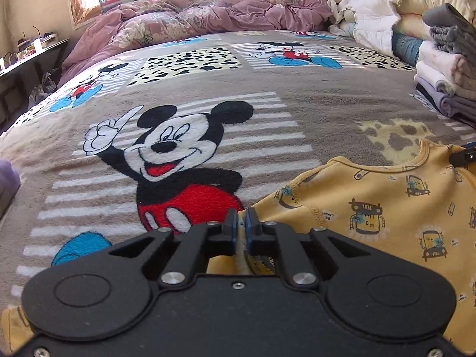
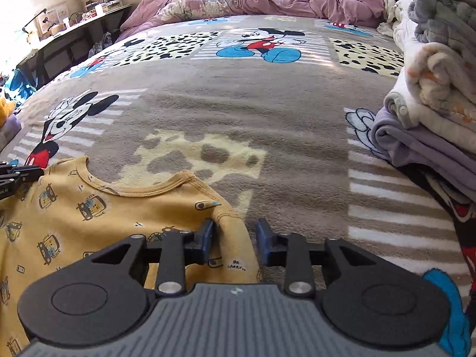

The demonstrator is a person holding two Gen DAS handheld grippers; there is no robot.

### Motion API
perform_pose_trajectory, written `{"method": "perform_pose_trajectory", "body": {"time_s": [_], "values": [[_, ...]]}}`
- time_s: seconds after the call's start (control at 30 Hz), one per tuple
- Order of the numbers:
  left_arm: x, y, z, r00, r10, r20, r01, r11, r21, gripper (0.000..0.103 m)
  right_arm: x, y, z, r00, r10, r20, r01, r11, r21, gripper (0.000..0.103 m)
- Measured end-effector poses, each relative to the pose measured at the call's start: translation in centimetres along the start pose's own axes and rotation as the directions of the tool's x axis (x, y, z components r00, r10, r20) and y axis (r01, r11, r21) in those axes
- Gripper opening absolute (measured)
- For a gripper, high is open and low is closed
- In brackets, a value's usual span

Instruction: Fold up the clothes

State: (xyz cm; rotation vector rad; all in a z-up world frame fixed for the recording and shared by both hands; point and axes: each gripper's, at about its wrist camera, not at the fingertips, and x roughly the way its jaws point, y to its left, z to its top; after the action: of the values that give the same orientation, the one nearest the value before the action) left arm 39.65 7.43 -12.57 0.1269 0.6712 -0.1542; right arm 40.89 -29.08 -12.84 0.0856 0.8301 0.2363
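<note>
A yellow child's shirt [image 1: 372, 202] printed with small cars lies flat on the Mickey Mouse blanket [image 1: 312, 110], neckline facing away. My left gripper [image 1: 241, 223] sits at the shirt's left edge, its blue pads nearly together with a fold of yellow cloth pinched between them. In the right wrist view the shirt [image 2: 104, 217] fills the lower left. My right gripper [image 2: 235, 232] stands open over its right shoulder edge. The left pad touches the cloth and the right pad is over bare blanket. Each gripper's tip shows at the far edge of the other's view.
A stack of folded clothes [image 2: 431, 104] in white, lilac and grey stands on the bed to the right of the shirt. A crumpled mauve duvet [image 1: 208, 15] lies at the headboard. White bedding [image 1: 372, 6] is piled at the back right. A cluttered shelf [image 1: 29, 56] runs along the left wall.
</note>
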Motion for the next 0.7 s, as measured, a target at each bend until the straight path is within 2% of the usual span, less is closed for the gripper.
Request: {"method": "perform_pose_trajectory", "body": {"time_s": [0.07,0.17,0.23,0.33,0.37,0.43,0.5,0.57,0.7], "values": [[-0.6,0.4,0.3,1.000,0.012,0.029,-0.011,0.999,-0.035,0.025,-1.4,-1.2,0.0,0.999,0.029,0.025,-0.031,0.996,0.080,0.049],[-1.2,0.9,0.7,0.999,0.015,0.050,-0.010,0.996,-0.090,0.026,-4.7,-2.7,-1.4,0.998,0.038,0.051,-0.046,0.986,0.158,0.054],[-1.5,1.0,0.8,0.998,0.007,0.055,-0.001,0.993,-0.117,0.026,-7.2,-3.7,-3.3,0.997,0.028,0.069,-0.043,0.976,0.213,0.057],[-2.4,0.5,0.9,0.998,-0.007,0.070,0.018,0.988,-0.152,0.028,-11.3,-5.4,-8.3,0.995,0.014,0.097,-0.048,0.933,0.358,0.066],[-2.8,0.2,1.0,0.997,-0.010,0.077,0.022,0.987,-0.157,0.028,-12.3,-5.8,-10.0,0.995,0.001,0.095,-0.039,0.917,0.396,0.067],[-3.8,-0.5,1.0,0.995,-0.020,0.093,0.035,0.987,-0.160,0.029,-13.5,-5.3,-12.9,0.996,-0.024,0.080,-0.011,0.913,0.409,0.067],[-4.9,-1.3,0.8,0.994,-0.036,0.107,0.053,0.986,-0.157,0.034,-14.6,-4.8,-15.8,0.997,-0.050,0.064,0.019,0.910,0.415,0.065],[-6.1,-2.1,0.4,0.992,-0.047,0.116,0.065,0.986,-0.154,0.040,-16.2,-3.1,-17.3,0.994,-0.052,0.091,0.018,0.938,0.345,0.064],[-8.3,-3.4,-0.9,0.991,-0.071,0.110,0.087,0.985,-0.150,0.040,-19.3,0.6,-20.0,0.987,-0.046,0.151,0.018,0.983,0.185,0.061]]}}
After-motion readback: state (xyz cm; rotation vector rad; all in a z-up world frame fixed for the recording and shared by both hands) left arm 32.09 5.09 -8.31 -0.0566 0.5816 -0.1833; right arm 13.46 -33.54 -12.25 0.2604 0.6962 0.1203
